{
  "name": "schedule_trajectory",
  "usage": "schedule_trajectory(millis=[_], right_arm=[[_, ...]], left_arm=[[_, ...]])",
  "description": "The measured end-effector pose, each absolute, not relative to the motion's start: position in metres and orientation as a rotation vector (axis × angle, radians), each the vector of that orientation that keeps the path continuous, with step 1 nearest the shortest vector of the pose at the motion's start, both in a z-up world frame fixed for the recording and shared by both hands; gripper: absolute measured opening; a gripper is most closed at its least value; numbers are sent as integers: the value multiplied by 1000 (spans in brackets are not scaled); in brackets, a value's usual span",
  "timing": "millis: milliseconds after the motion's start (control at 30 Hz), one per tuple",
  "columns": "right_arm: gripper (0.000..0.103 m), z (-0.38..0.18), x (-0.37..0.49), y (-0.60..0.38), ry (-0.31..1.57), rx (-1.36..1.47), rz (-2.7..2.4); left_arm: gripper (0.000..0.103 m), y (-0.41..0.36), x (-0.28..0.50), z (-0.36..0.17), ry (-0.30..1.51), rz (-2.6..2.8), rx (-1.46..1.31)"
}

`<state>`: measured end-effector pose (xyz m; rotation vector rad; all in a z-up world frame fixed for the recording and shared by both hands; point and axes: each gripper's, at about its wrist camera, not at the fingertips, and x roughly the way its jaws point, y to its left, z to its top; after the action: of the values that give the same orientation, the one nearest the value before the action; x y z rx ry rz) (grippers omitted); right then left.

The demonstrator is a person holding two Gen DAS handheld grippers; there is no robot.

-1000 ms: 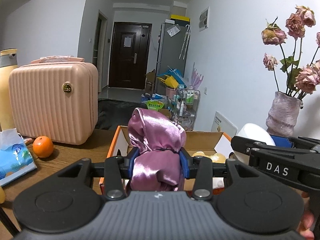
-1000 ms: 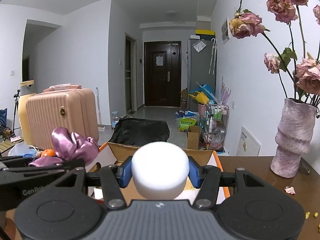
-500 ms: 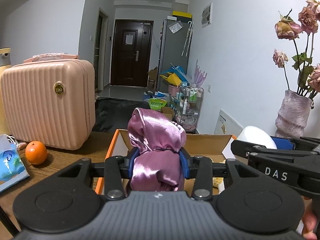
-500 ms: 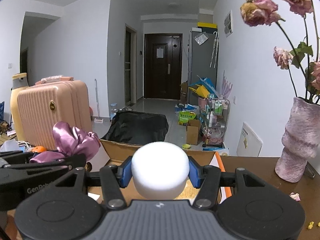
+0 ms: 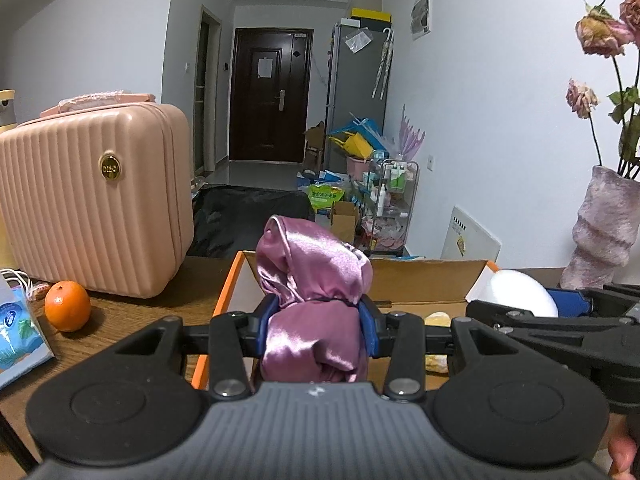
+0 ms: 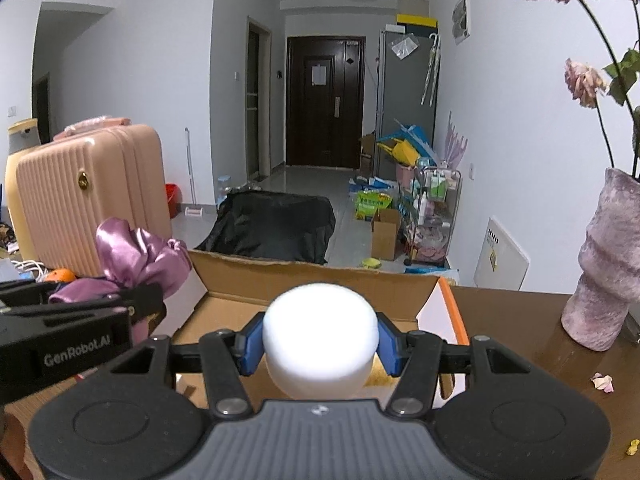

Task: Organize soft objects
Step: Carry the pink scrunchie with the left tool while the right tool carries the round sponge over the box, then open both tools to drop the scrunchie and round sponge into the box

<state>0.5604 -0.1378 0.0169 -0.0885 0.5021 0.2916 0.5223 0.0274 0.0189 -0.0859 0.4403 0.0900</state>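
While both claws hang over it, one open box (image 6: 304, 280) sits in the middle of the desk (image 5: 132, 312). One pink case (image 5: 92, 200) stands at the desk's left edge, one vase (image 6: 608, 264) near the right edge. The right claw (image 6: 320, 346) pinches one white foam ball (image 6: 320, 340). The left claw (image 5: 316, 326) pinches one purple cloth (image 5: 312, 300). One orange (image 5: 67, 311) lies beside the case.
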Motion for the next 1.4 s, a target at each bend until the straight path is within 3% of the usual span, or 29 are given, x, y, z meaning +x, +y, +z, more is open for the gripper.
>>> schedule_trajectory(millis=[600, 667, 700, 733, 767, 833, 900, 933, 1400], right_arm=[[56, -10, 584, -142, 546, -45, 296], [58, -9, 584, -144, 542, -43, 289], [68, -9, 584, -145, 543, -39, 285], [78, -8, 585, -146, 541, -36, 281], [82, -8, 584, -147, 535, -32, 275], [92, -6, 584, -150, 530, -25, 262], [98, -6, 585, -151, 531, -21, 250], [103, -6, 586, -151, 532, -21, 241], [103, -8, 590, -153, 540, -26, 213]], left_arm=[[44, 33, 545, -4, 491, 110, -51], [48, 34, 545, -3, 489, 108, -58], [52, 35, 544, -3, 485, 112, -59], [61, 35, 543, -3, 477, 120, -57], [68, 36, 542, -2, 466, 121, -58], [92, 37, 539, 0, 452, 135, -66], [103, 38, 536, 2, 427, 175, -61], [103, 38, 535, 3, 417, 198, -59], [103, 50, 538, 1, 443, 221, -107]])
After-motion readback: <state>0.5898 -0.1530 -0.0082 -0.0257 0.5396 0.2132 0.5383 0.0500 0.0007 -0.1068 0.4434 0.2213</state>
